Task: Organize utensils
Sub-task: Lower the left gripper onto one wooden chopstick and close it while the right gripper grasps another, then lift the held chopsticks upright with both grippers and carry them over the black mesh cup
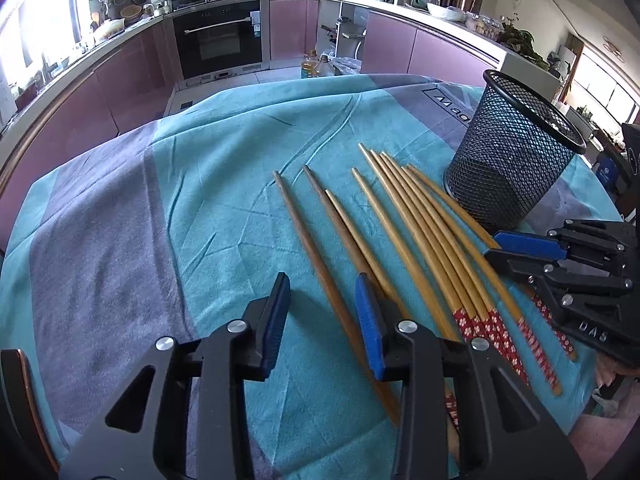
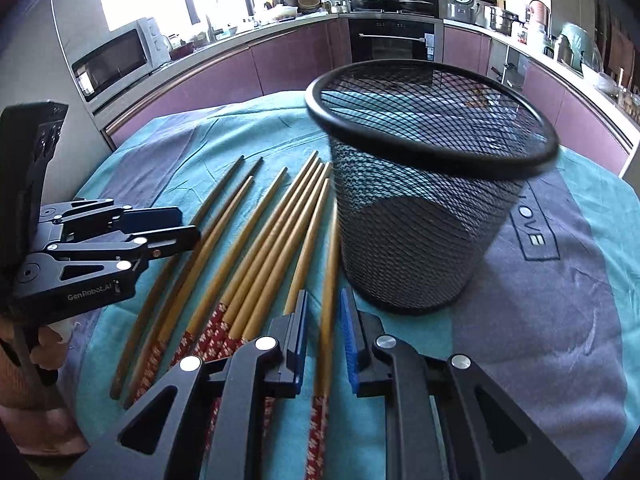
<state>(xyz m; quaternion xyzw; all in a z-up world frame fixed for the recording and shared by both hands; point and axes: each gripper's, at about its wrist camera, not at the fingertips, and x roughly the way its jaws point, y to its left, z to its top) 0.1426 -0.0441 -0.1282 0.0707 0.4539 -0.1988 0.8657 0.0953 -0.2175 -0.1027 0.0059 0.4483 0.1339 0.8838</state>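
Both the left gripper (image 1: pixel 322 324) and right gripper (image 2: pixel 324 340) gape wide, each straddling a chopstick (image 2: pixel 329 272) without clamping it.

Counter (image 1: pixel 120 220) left of chopsticks (image 1: pixel 404 236) is left bare; right side blocked by mesh cup (image 1: pixel 516 152), rim unobstructed.

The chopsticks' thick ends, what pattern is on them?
Red with small white flowers on the chopsticks, clearest in the right wrist view.

Bright window glare, curved fisheye edges.
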